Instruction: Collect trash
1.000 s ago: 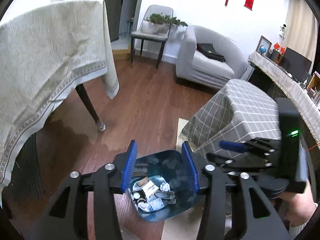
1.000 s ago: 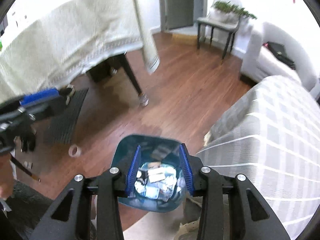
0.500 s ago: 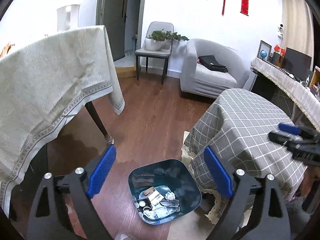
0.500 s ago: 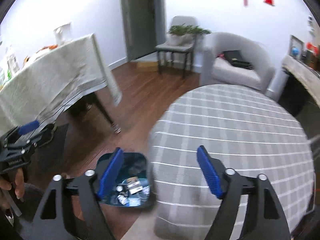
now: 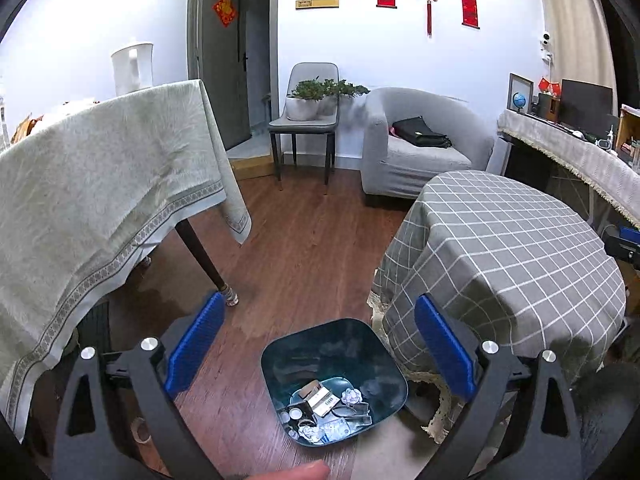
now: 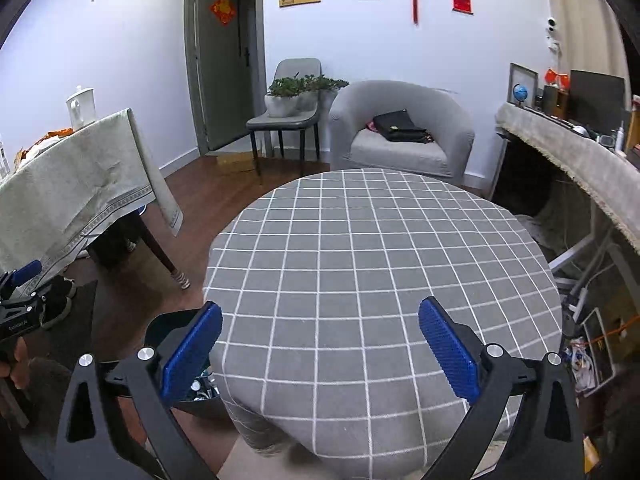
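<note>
In the left wrist view, your left gripper (image 5: pixel 320 350) hung with its blue pads (image 5: pixel 195 344) spread wide and nothing between them. Below it the bin (image 5: pixel 362 346) stood on the wood floor (image 5: pixel 304 248), just beside the near-left edge of the checked table (image 5: pixel 504 256). This view looked straight into the bin: the trash (image 5: pixel 328 410) lay heaped at its bottom, crumpled paper, a small carton and some round lids, though the single pieces were hard to tell apart. A pale tablecloth (image 5: pixel 100 200) draped the dining table at left, with one dark leg showing under it. Only a blue tip of your right gripper (image 5: pixel 628 238) peeked in at the right edge, too cut off to show its jaws. A fingertip (image 5: pixel 296 472) crossed the bottom edge.

In the right wrist view, your right gripper (image 6: pixel 320 354) was likewise wide apart and held nothing, poised over the near edge of the checked table (image 6: pixel 380 248). Here you saw the whole bare tabletop, which the left view showed only at a slant. The bin (image 6: pixel 168 326) was mostly hidden behind the left finger (image 6: pixel 192 354) and the table's cloth; only a dark rim and a glint of its contents showed. Your left gripper (image 6: pixel 18 296) appeared at the left edge, partly cut off, your hand (image 6: pixel 12 368) beneath it.
</note>
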`<state>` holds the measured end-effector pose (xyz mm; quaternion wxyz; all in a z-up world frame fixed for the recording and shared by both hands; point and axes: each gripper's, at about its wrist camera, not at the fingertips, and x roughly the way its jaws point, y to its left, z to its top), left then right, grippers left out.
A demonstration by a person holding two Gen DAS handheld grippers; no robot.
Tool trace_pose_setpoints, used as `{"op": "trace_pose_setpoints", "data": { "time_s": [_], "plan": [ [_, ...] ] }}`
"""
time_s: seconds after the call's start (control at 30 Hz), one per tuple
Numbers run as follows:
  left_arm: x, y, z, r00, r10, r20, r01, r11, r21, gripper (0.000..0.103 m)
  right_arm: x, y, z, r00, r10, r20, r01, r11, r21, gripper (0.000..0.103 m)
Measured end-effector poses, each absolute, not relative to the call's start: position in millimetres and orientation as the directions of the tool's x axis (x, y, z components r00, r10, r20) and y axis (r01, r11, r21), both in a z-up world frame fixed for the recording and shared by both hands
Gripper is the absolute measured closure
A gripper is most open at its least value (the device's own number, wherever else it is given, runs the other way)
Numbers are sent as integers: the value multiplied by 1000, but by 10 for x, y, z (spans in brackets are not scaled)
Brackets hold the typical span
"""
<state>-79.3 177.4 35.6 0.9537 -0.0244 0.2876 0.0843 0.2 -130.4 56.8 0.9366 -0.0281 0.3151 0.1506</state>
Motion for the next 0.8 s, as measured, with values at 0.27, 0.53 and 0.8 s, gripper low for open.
{"op": "trace_pose_setpoints", "data": {
  "time_s": [0.27,0.53,0.8],
  "plan": [
    [-836,1700,251,822,159,-547,-185,983,7,5,-153,-1332,394,763,258,-593,-302,953,27,4],
    [-801,1589,149,805,146,-575,-166,986,18,5,-213,-1299,412,762,281,-584,-332,943,21,4],
    [-826,1672,128,802,163,-574,-204,979,-8,5,-227,-1178,405,750,287,-597,-363,932,-9,4]
  ]
}}
